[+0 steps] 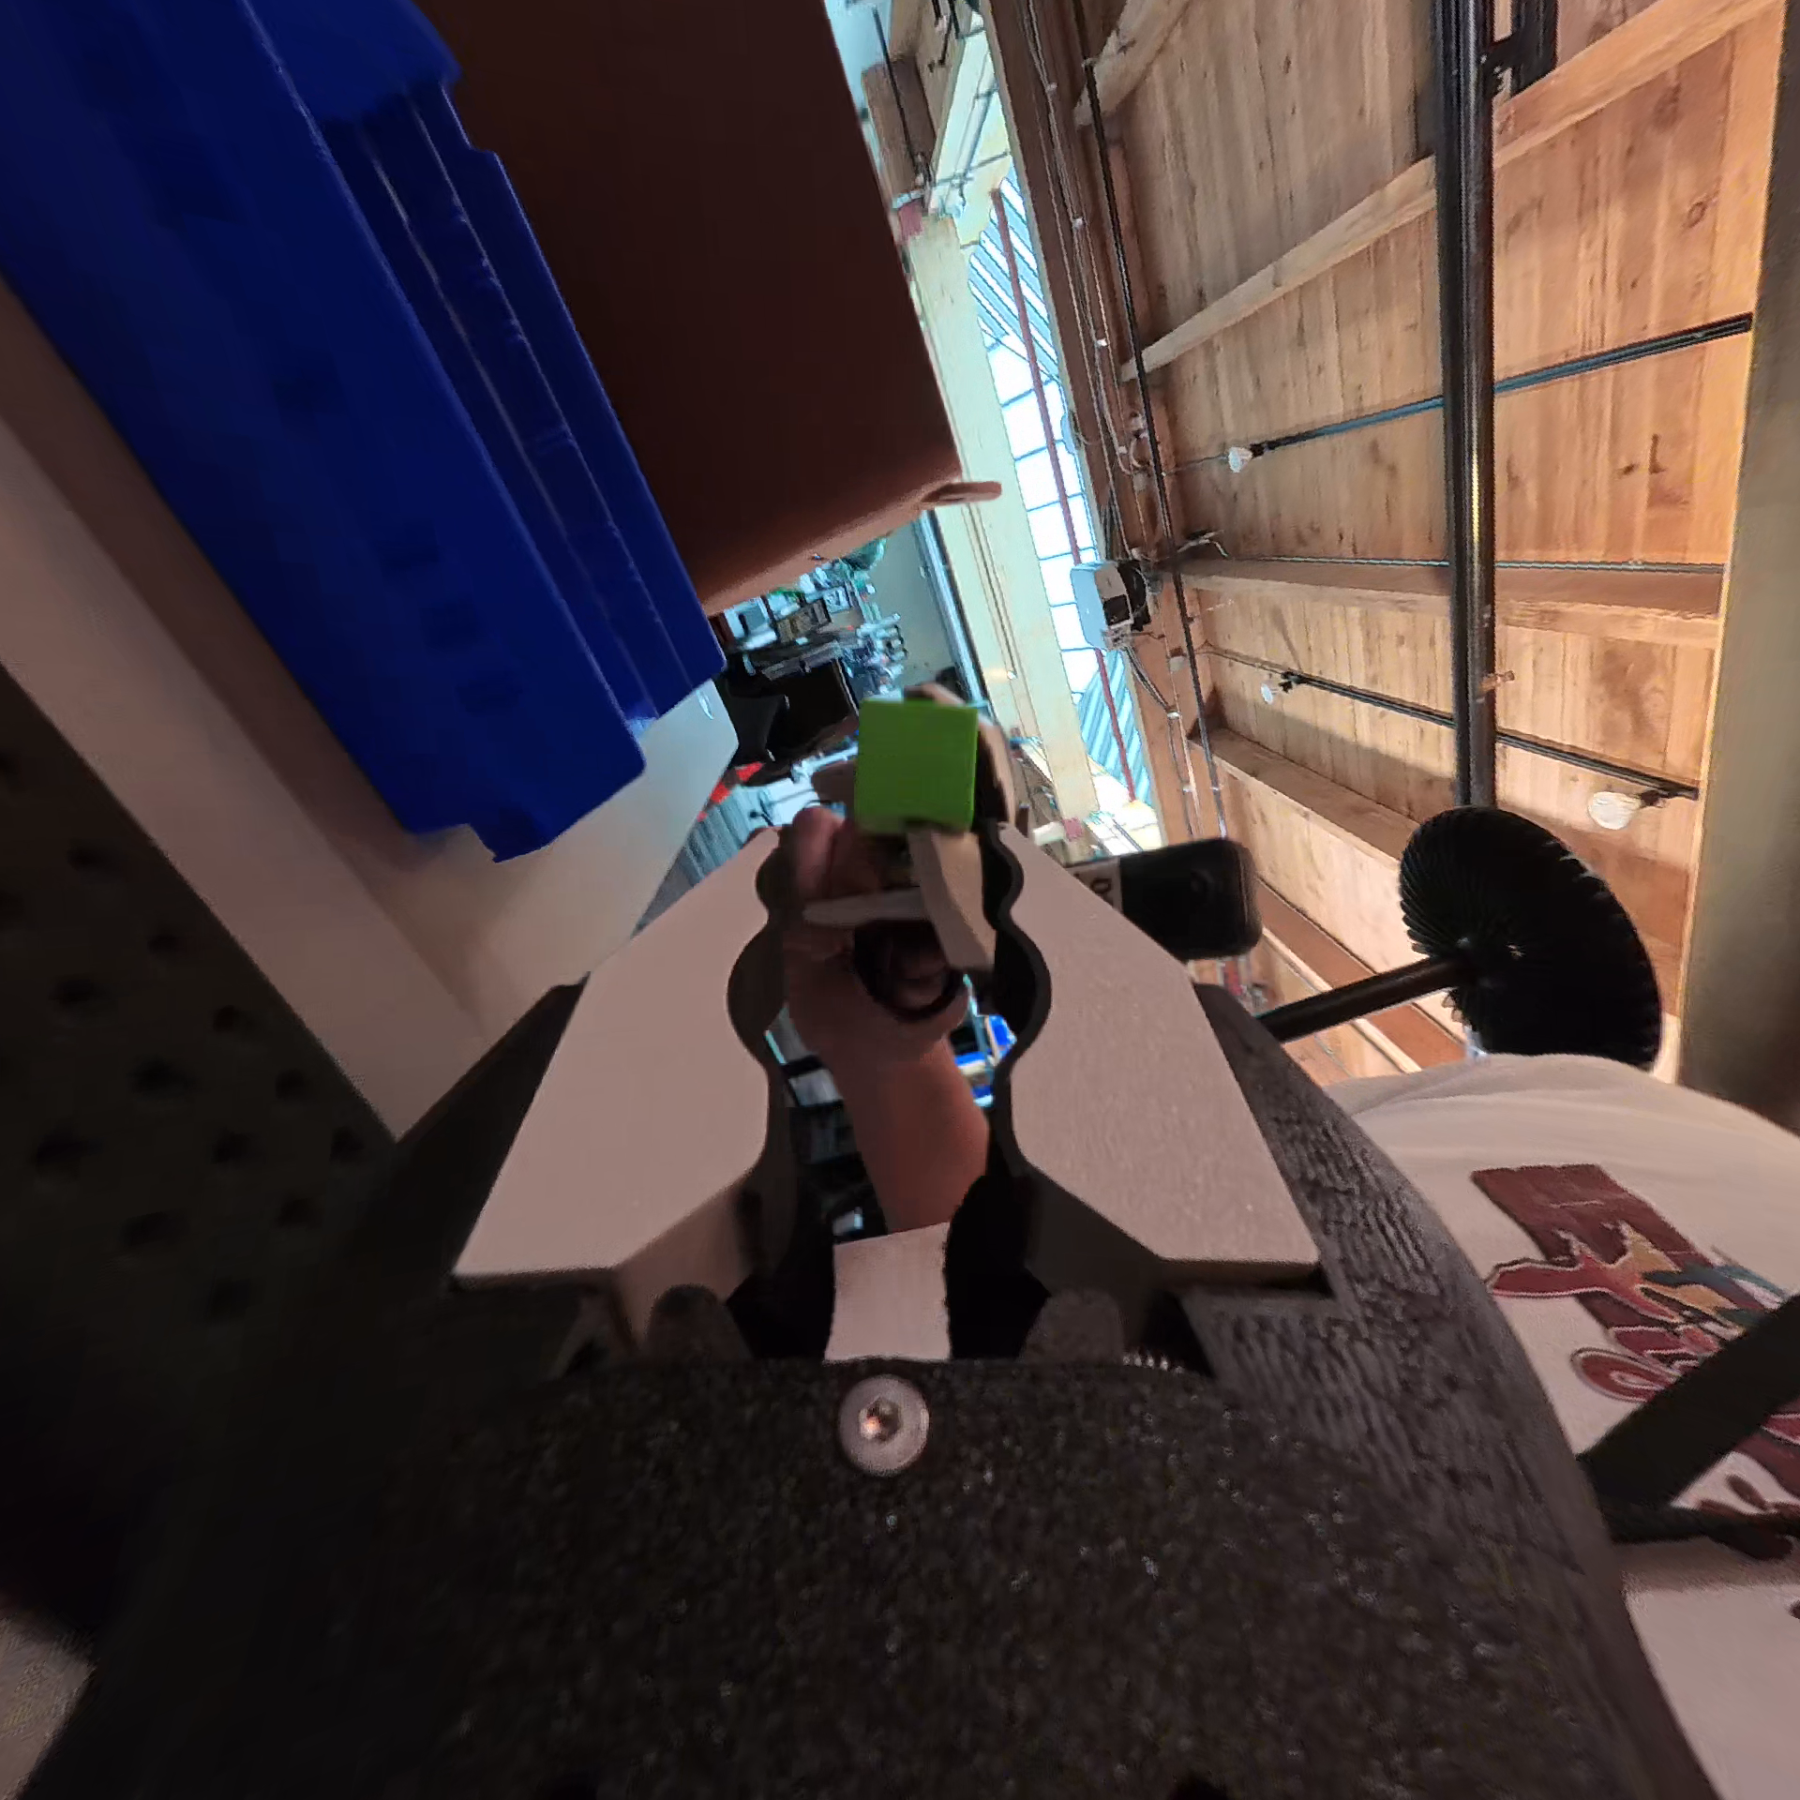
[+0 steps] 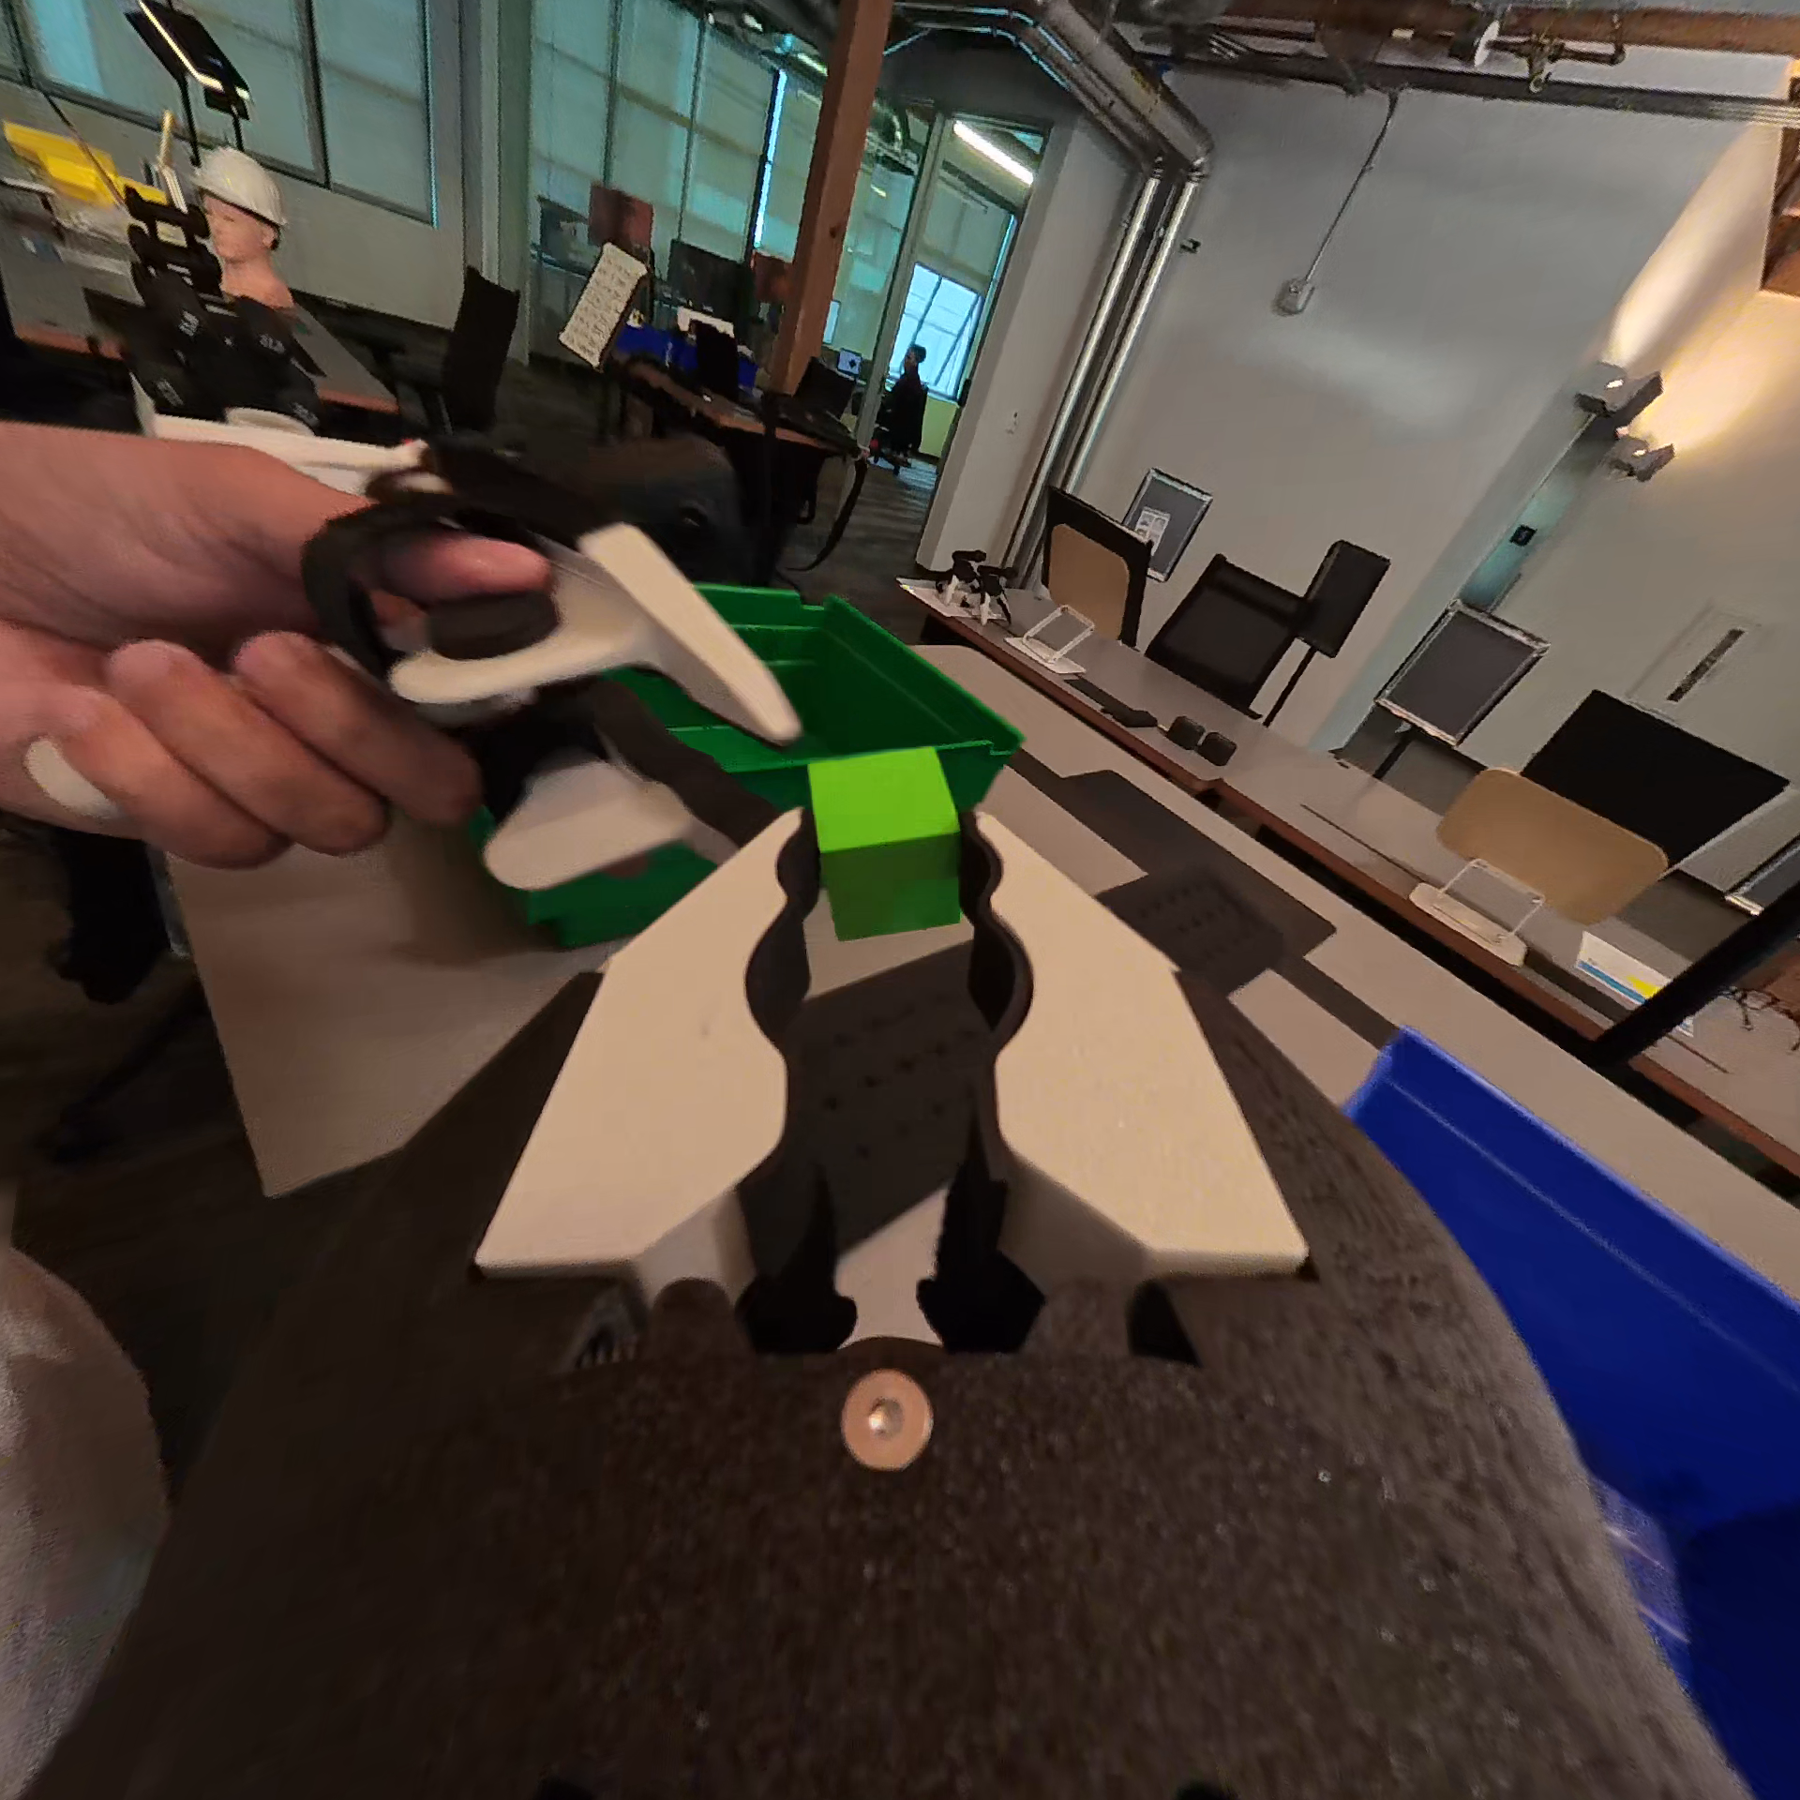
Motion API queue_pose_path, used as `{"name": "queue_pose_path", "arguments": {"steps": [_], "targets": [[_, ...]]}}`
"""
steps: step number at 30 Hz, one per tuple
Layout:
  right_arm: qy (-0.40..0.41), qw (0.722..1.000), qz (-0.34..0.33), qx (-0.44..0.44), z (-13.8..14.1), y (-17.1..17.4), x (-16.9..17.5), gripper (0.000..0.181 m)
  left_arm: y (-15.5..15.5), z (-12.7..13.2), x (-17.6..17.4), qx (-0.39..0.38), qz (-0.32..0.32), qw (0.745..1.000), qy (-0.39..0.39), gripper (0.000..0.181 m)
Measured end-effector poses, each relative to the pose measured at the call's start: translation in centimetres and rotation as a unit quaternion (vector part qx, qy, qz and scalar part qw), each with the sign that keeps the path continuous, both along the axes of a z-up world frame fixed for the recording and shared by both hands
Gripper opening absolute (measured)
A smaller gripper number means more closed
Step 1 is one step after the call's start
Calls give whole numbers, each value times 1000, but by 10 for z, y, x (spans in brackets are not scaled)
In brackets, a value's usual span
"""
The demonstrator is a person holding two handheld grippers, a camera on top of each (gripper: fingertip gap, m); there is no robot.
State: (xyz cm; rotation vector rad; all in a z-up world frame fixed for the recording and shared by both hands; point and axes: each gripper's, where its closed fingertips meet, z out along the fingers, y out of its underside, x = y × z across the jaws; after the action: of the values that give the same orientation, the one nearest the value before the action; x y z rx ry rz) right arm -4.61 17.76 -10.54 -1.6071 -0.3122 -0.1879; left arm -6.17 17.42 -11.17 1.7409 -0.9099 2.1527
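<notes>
**A:** where's the cube?

**B:** My right claw (image 2: pixel 888 857) pinches the green cube (image 2: pixel 881 833) at its tips, above the surface (image 2: pixel 390 974), before the green bin (image 2: pixel 857 682). Left claw (image 2: pixel 643 789) gapes empty, tilted ceilingward.

This is a large open workshop or lab of an industrial kind. Overhead runs a ceiling of bare wooden planks and beams (image 1: pixel 1364 321) with pipes and hanging bulbs. Tall factory-style windows (image 2: pixel 370 107) line the far wall, and a metal duct (image 2: pixel 1120 88) bends down beside a wooden post (image 2: pixel 828 185). Long tables (image 2: pixel 1120 672) carry monitors, stands and small gear, with office chairs (image 2: pixel 1227 633) beside them. Plastic storage bins, one green (image 2: pixel 857 682) and one blue (image 2: pixel 1597 1295), sit on the near table (image 2: pixel 370 974).
</notes>
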Motion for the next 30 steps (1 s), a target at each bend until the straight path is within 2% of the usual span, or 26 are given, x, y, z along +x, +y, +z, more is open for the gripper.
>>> {"name": "queue_pose_path", "arguments": {"steps": [2, 6, 8, 11, 14, 18, 24, 28, 30], "targets": [[-14, 999, -28, -17, 6, -7, 31, 28, 9, -2, -11, 21, 21, 1000, -5, 39], [-13, 992, -95, -86, 13, -26, 124, 28, 16, -18, -39, 76, 29, 997, 12, 39], [14, 978, -107, -180, -7, -28, 164, 28, 17, -32, -51, 115, 35, 992, 30, 39], [47, 934, -108, -336, -53, -21, 206, 28, 17, -54, -65, 167, 47, 983, 67, 39], [73, 887, -84, -449, -89, 3, 231, 28, 15, -64, -75, 198, 64, 974, 90, 39], [66, 858, -19, -509, -121, 46, 238, 28, 13, -61, -82, 230, 96, 963, 99, 39], [14, 784, 24, -620, -170, 53, 246, 28, 9, -60, -86, 287, 132, 941, 122, 39], [-5, 764, 30, -645, -184, 46, 248, 28, 4, -61, -86, 300, 147, 933, 136, 39], [-11, 769, 38, -638, -188, 47, 245, 28, 1, -64, -84, 305, 152, 929, 143, 39]]}}
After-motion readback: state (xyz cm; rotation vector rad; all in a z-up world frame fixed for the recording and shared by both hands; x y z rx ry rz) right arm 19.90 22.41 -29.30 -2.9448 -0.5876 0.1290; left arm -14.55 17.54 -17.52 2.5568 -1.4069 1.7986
